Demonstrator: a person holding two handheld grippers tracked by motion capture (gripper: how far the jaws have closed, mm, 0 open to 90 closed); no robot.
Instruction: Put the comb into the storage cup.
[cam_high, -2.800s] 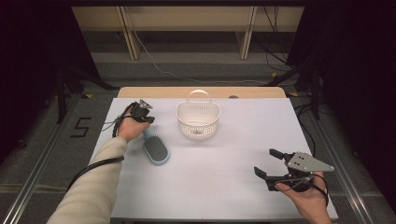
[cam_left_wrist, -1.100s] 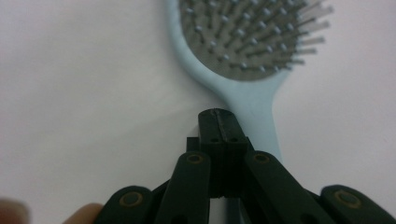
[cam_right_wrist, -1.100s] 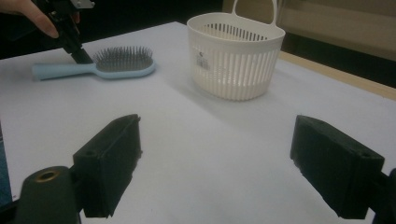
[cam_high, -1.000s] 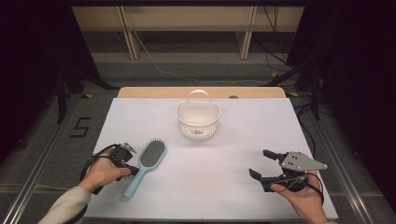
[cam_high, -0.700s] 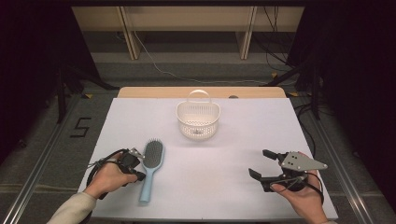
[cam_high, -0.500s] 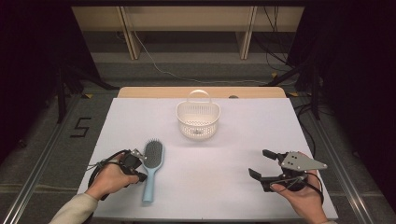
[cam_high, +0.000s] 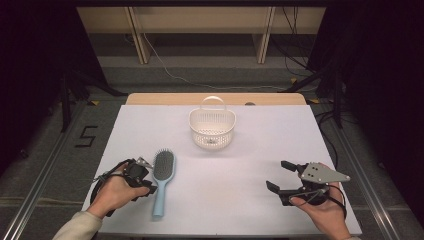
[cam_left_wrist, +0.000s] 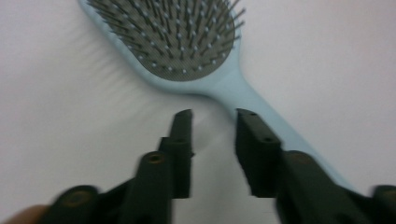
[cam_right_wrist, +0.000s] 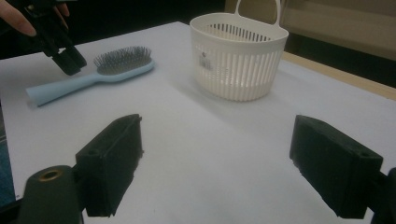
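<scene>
Counter (cam_high: 240, 210): white sheet over a wooden top, its bare wood edge showing along the far side; it carries everything listed here. Basket (cam_high: 212, 128): white slotted plastic with an upright loop handle, standing near the far middle of the counter, well apart from both of your hands; a small label sits on its side wall in the right gripper view. Hairbrush (cam_high: 161, 180): light blue paddle type with a dark bristle pad, lying flat and bristles up at the near left, head toward the far side and handle toward you. Your right tool (cam_high: 280, 177): held in your right hand (cam_high: 320, 215) at the near right of the counter, jaws spread wide with nothing between them, pointed toward the counter's middle; its own view looks across bare counter to the basket and the hairbrush. Your left tool (cam_high: 148, 181): held in your left hand (cam_high: 112, 192) just beside the hairbrush, on its left; in the left gripper view the jaws stand a little apart and hold nothing, one tip next to where the handle meets the head, the other over bare counter.
</scene>
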